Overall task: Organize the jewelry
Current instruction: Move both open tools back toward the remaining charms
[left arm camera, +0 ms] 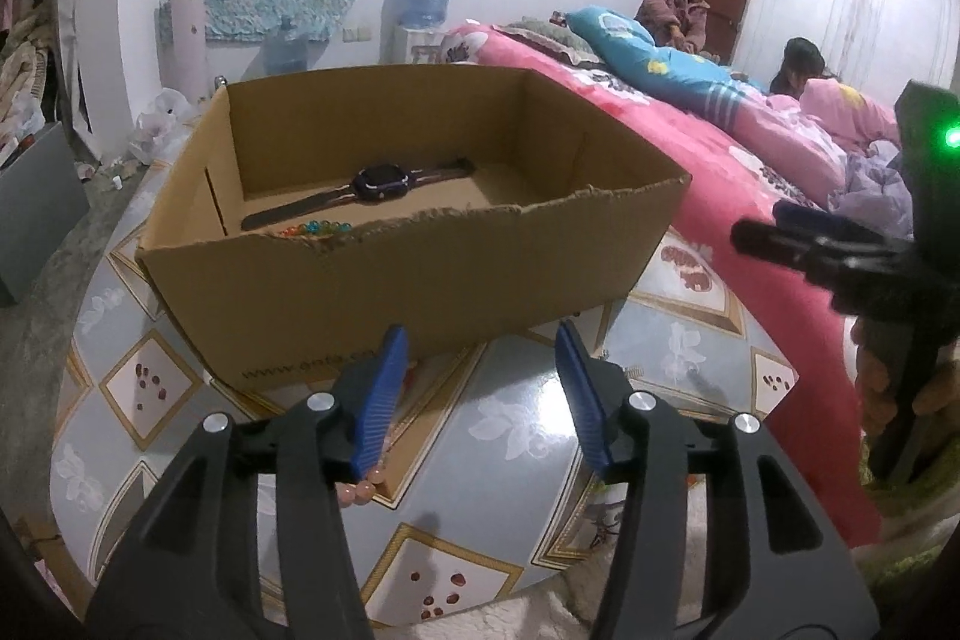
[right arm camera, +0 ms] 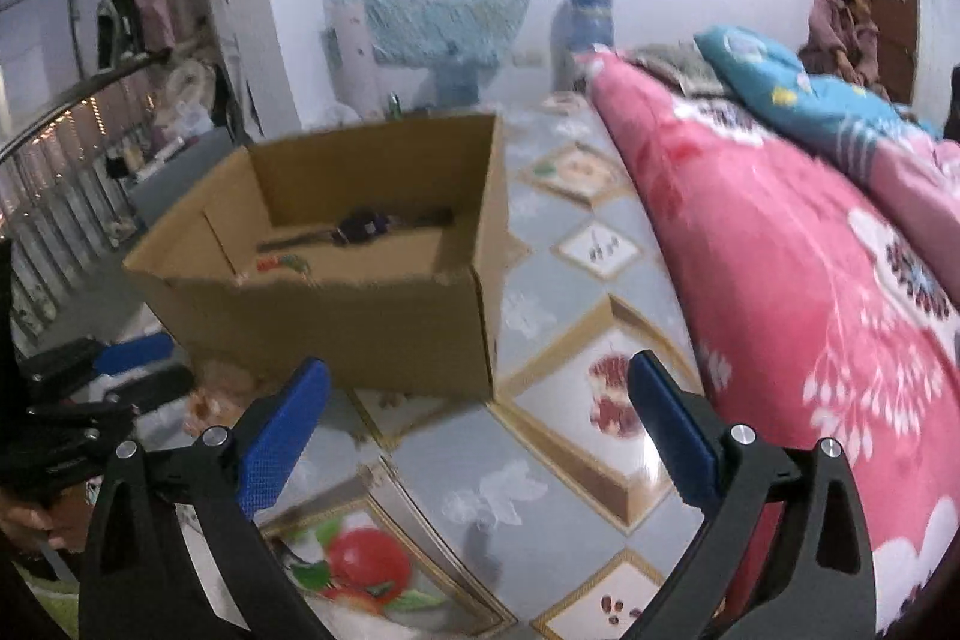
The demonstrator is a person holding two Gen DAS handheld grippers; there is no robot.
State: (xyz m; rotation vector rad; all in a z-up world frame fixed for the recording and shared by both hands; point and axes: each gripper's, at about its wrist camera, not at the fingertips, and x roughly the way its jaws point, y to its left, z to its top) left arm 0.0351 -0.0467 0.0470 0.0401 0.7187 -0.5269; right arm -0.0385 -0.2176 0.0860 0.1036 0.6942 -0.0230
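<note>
Hovering over the floor, the left gripper (left arm camera: 477, 388) has its jaws spread around nothing, and the right gripper (right arm camera: 480, 430) is spread and empty too. A watch (left arm camera: 366, 187) and colourful beads (left arm camera: 315, 228) already sit in the cardboard box (left arm camera: 420, 274). A pink bead bracelet (left arm camera: 358, 491) lies under the left finger (mostly hidden), so a blind pinch could easily miss it or scatter it across the floor.

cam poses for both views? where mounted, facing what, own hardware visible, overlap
Left wrist: on the left gripper, facing the cardboard box close up; open jaws show, right gripper at right edge.
Right wrist: on the right gripper, facing the box from farther right; open jaws show, left gripper at left edge.
Shared: box, watch, beads, pink bedding.
</note>
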